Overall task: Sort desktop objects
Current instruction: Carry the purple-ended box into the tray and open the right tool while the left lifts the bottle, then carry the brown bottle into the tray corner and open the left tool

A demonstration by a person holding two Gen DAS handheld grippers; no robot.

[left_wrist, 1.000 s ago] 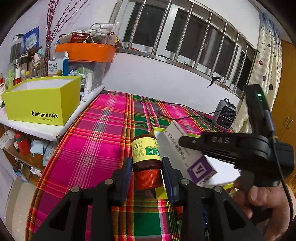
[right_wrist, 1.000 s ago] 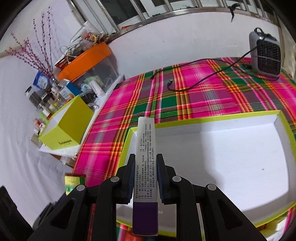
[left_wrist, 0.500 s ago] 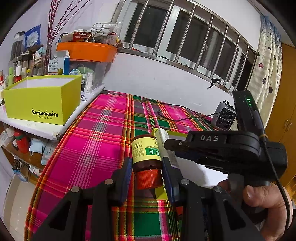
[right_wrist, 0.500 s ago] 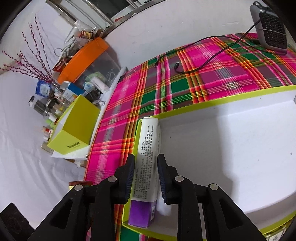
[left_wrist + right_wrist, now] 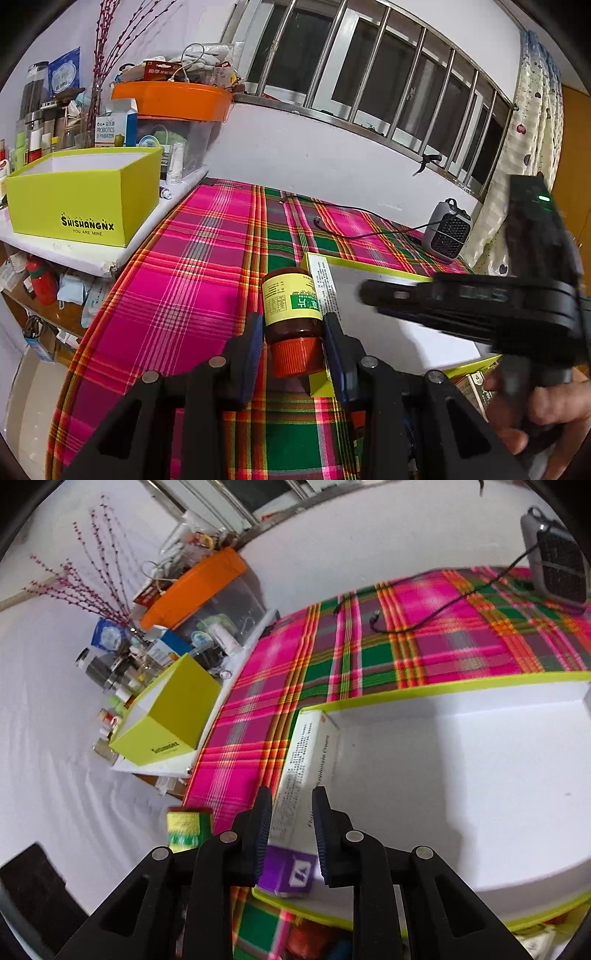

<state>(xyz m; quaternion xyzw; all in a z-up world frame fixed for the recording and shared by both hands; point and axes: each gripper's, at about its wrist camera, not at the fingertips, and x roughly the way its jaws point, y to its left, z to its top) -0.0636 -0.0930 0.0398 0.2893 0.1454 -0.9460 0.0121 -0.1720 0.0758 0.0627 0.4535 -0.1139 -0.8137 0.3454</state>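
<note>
The medicine box [image 5: 308, 775] lies flat in the left corner of the white tray [image 5: 461, 775], between the fingers of the right gripper [image 5: 291, 830], whose jaws have just been closing slightly yet stand released, clear of the box. The left gripper [image 5: 293, 332] clenches a brown pill bottle [image 5: 291, 306], cap toward the camera, over the plaid tabletop [image 5: 184, 295]. A yellow box [image 5: 85, 203] sits at ten o'clock on a shelf; a small heater [image 5: 447, 236] at two o'clock. A hand [image 5: 543, 413] grips the right gripper's handle.
</note>
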